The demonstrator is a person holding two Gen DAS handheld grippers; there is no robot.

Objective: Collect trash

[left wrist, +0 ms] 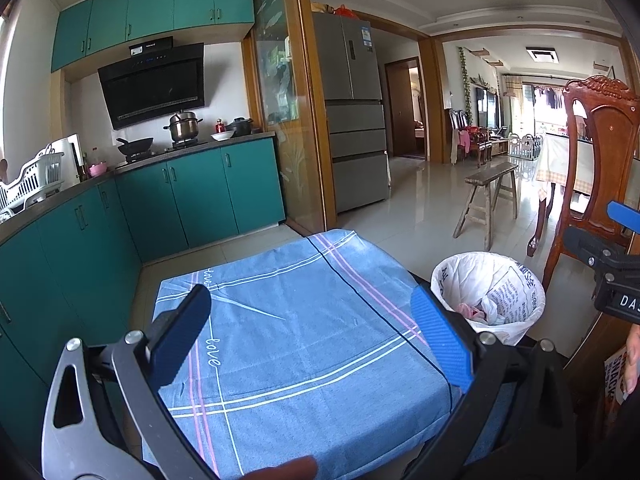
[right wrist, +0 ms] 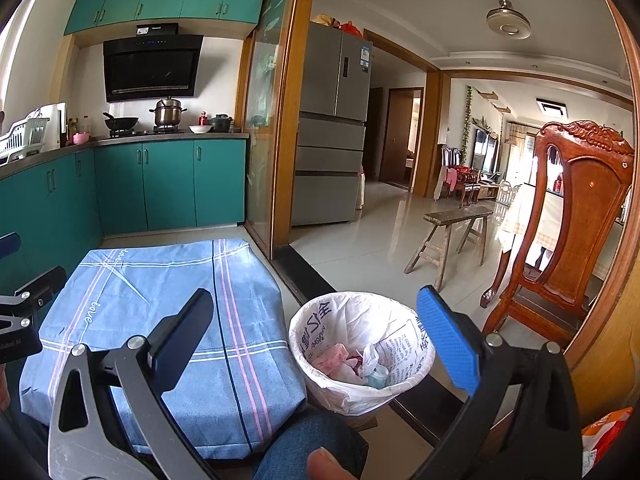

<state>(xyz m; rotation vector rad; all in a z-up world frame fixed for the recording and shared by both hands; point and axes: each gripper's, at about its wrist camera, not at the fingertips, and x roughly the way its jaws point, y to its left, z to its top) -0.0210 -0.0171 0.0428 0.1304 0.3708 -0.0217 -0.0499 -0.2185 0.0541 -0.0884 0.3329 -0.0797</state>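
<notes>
Left wrist view: your left gripper (left wrist: 312, 344) hangs over the blue checked cloth (left wrist: 296, 320), fingers spread wide, nothing between them
Right wrist view: your right gripper (right wrist: 316, 344) is just as wide open and empty, its blue pad (right wrist: 448, 340) in front of the bin's right rim
Trash bin: (right wrist: 360, 364) stands on the floor just beside the cloth's right edge, lined with a white printed bag (right wrist: 400, 344); seen also from the left wrist (left wrist: 488, 296)
Trash: crumpled pink and white wrappers (right wrist: 352, 360) lie at the bottom of the liner
Cloth surface: the cloth (right wrist: 160, 320) covers a low table; its top is bare, and the word "love" is stitched on it
Your knee: blue denim (right wrist: 304, 440) shows below the bin, with a fingertip (right wrist: 324, 464) at the frame's lower edge
Carved wooden chair: (right wrist: 568, 240) to the right of the bin, apart from it
Wooden bench: (right wrist: 452, 236) farther back on the tiled floor
Kitchen: teal cabinets (left wrist: 192, 192), a steel pot (left wrist: 184, 124) and a wok (left wrist: 136, 146) on the hob, a grey fridge (left wrist: 352, 120) by the doorway
Snack packet: an orange printed packet (right wrist: 604, 436) at the far right edge, partly hidden
</notes>
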